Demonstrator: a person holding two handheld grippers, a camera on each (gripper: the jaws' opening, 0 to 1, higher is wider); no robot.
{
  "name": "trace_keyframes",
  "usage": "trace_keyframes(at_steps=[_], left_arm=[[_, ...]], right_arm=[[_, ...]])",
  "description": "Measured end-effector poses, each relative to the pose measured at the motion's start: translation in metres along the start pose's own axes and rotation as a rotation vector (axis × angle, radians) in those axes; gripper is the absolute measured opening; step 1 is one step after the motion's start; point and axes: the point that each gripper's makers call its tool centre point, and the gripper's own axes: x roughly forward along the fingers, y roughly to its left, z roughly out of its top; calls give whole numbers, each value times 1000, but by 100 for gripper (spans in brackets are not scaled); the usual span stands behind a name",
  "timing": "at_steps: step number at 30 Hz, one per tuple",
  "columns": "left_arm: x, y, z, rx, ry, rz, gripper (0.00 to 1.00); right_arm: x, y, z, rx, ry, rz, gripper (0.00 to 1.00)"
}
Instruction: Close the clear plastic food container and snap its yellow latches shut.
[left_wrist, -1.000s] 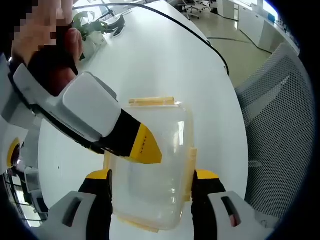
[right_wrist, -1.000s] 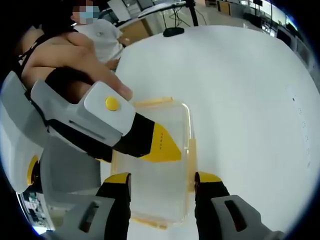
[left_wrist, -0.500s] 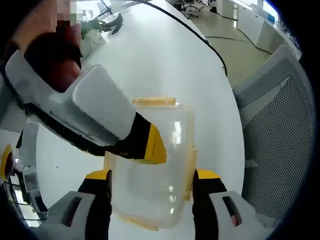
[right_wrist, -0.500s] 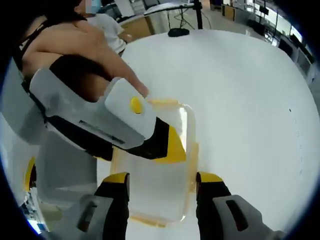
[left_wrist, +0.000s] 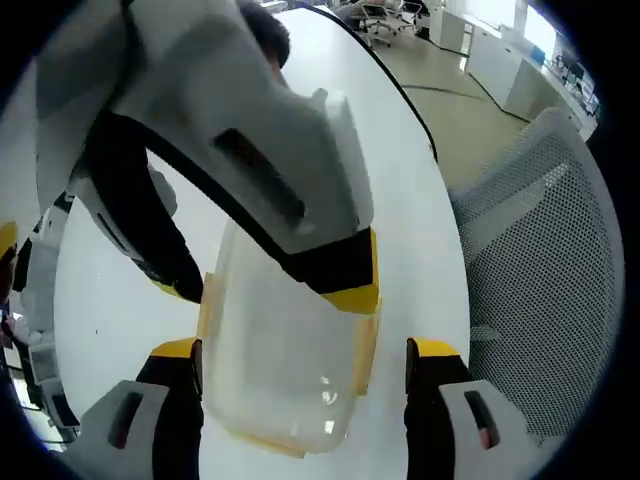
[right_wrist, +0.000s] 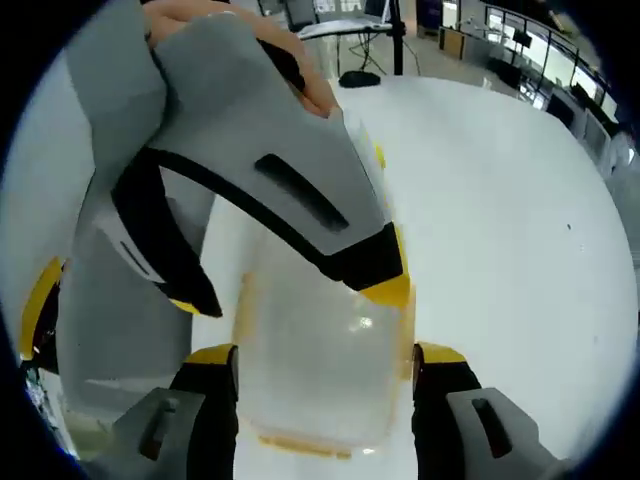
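A clear plastic container (left_wrist: 285, 385) with its lid on lies on the white table (left_wrist: 420, 200). Pale yellow latches show on its sides, one on the right edge (left_wrist: 365, 350) and one at the near end (right_wrist: 300, 440). My left gripper (left_wrist: 303, 352) is open, its jaws on either side of the box. My right gripper (right_wrist: 325, 357) straddles the same container (right_wrist: 320, 380), also open. Each gripper looms large in the other's view: the right gripper (left_wrist: 265, 292) and the left gripper (right_wrist: 290, 297) reach down over the lid. One yellow fingertip (left_wrist: 350, 295) rests at the lid's right edge.
A grey mesh chair (left_wrist: 545, 250) stands beside the table's right edge. A black cable (left_wrist: 395, 75) runs along the far table edge. A small black object (right_wrist: 355, 78) lies far off on the table, and a hand (right_wrist: 320, 95) shows behind the left gripper.
Both grippers have closed in over the container, so each now looms much larger in the other's view. The jaws of both stand wider apart than a second ago.
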Motion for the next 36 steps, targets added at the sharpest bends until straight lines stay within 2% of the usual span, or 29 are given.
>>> trace_keyframes(at_steps=[3, 12, 19, 24, 36], left_arm=[[-1, -2, 2, 4, 0, -18, 85], [-8, 3, -1, -1, -19, -73, 86], [-8, 10, -2, -11, -35, -70, 85], [-7, 14, -5, -24, -37, -80, 85], [-8, 19, -17, -19, -30, -93, 85]], right_arm=[[-4, -3, 4, -2, -32, -25, 75], [-14, -3, 11, 69, -167, -60, 80], [-13, -1, -6, 64, -135, -77, 81], [-16, -2, -7, 74, -140, -92, 81], [-22, 0, -13, 48, -99, -134, 81]])
